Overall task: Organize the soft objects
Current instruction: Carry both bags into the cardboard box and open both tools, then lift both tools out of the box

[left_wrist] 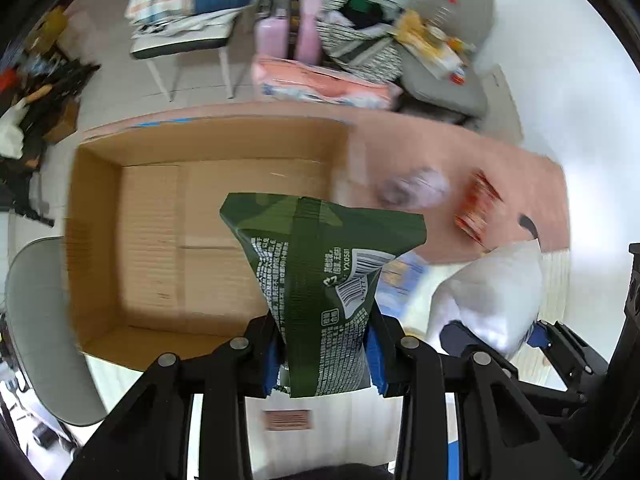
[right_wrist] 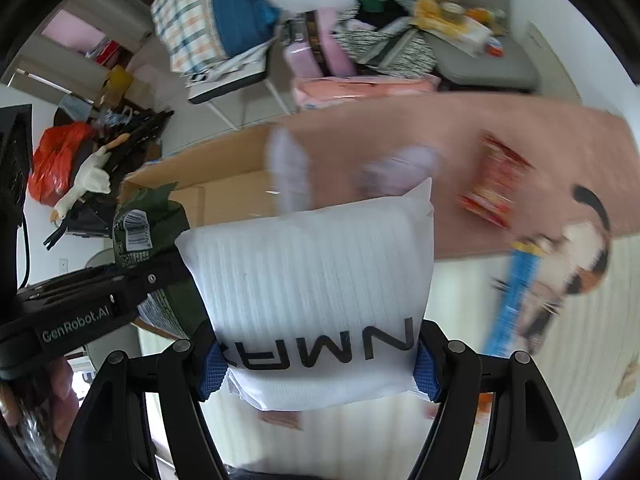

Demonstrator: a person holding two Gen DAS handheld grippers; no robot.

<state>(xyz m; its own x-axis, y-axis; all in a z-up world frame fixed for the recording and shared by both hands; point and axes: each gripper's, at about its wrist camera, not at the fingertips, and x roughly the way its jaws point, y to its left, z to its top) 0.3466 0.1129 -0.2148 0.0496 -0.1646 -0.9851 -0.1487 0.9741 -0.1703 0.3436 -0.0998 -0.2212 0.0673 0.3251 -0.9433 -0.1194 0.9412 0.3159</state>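
Note:
My left gripper point(left_wrist: 325, 354) is shut on a green snack bag point(left_wrist: 320, 272) and holds it above the near edge of an open cardboard box point(left_wrist: 160, 216). My right gripper point(right_wrist: 318, 364) is shut on a white padded pouch point(right_wrist: 316, 280) with black letters, held above the table. The pouch point(left_wrist: 492, 296) and right gripper point(left_wrist: 496, 336) also show at the right of the left wrist view. The green bag point(right_wrist: 148, 220) and left gripper body show at the left of the right wrist view. The box point(right_wrist: 224, 176) is behind them.
On the pink table mat point(left_wrist: 460, 152) lie a pale purple soft bundle point(left_wrist: 412, 188), a red snack packet point(left_wrist: 478, 208) and a cat toy point(right_wrist: 576, 256) beside a blue packet point(right_wrist: 516, 292). Chairs piled with fabrics and bags point(left_wrist: 360, 36) stand behind the table.

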